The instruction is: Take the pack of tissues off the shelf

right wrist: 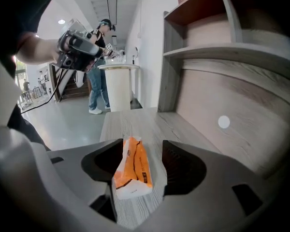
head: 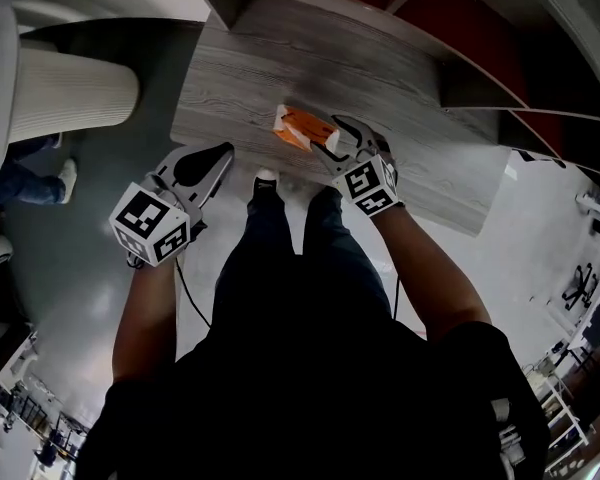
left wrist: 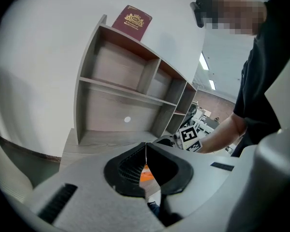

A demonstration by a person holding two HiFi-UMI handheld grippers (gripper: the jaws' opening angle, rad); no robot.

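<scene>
An orange and white pack of tissues [head: 302, 128] lies on the grey wooden bottom board of the shelf [head: 280, 58], near its front edge. My right gripper [head: 322, 135] reaches over that edge and stands open, one jaw on each side of the pack [right wrist: 132, 170]. The pack leans toward the left jaw, and a gap shows on its right side. My left gripper [head: 208, 163] hangs shut in front of the shelf, left of the pack and holding nothing. Between its curved jaws, in the left gripper view, a bit of the orange pack [left wrist: 146, 174] shows.
The shelf unit [left wrist: 121, 95] has bare compartments, with a dark red booklet [left wrist: 133, 22] leaning on top. A white round stand [head: 70, 88] and a bystander's legs [head: 20, 183] are on the floor to the left. The person's own feet [head: 267, 183] stand just before the shelf.
</scene>
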